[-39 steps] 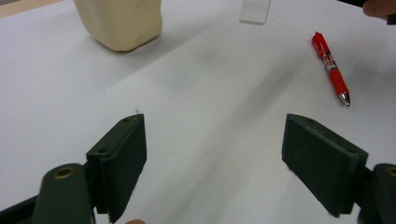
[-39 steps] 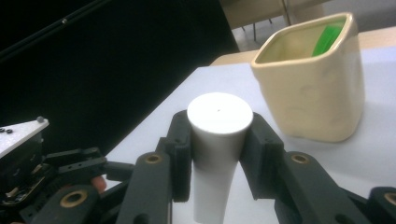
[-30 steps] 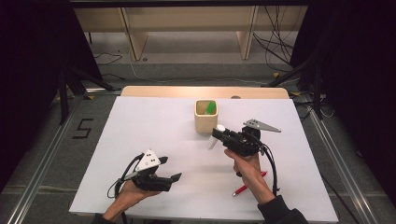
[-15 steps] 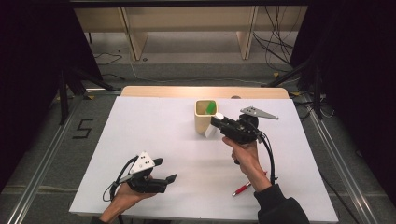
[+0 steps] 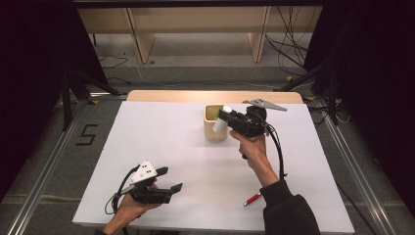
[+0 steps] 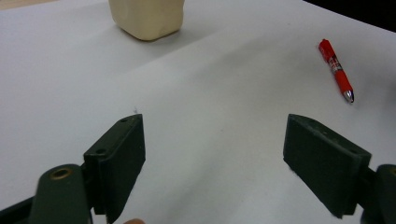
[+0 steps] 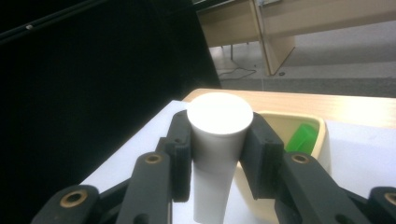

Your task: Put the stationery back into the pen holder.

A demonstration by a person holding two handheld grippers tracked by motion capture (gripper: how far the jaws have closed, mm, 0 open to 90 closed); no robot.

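The green item inside the beige cup is half hidden. The right gripper clamps a white cylinder beside the cup rim. The left gripper gapes wide, holding nothing.

From my station I can read one sign: a large dark figure "5" marked on the grey floor, off the left edge of the white table, about level with the table's middle. The red pen lying on the table in the left gripper view carries a small white printed band near its tip end, but the print is too fine for me to make out. I read nothing else.
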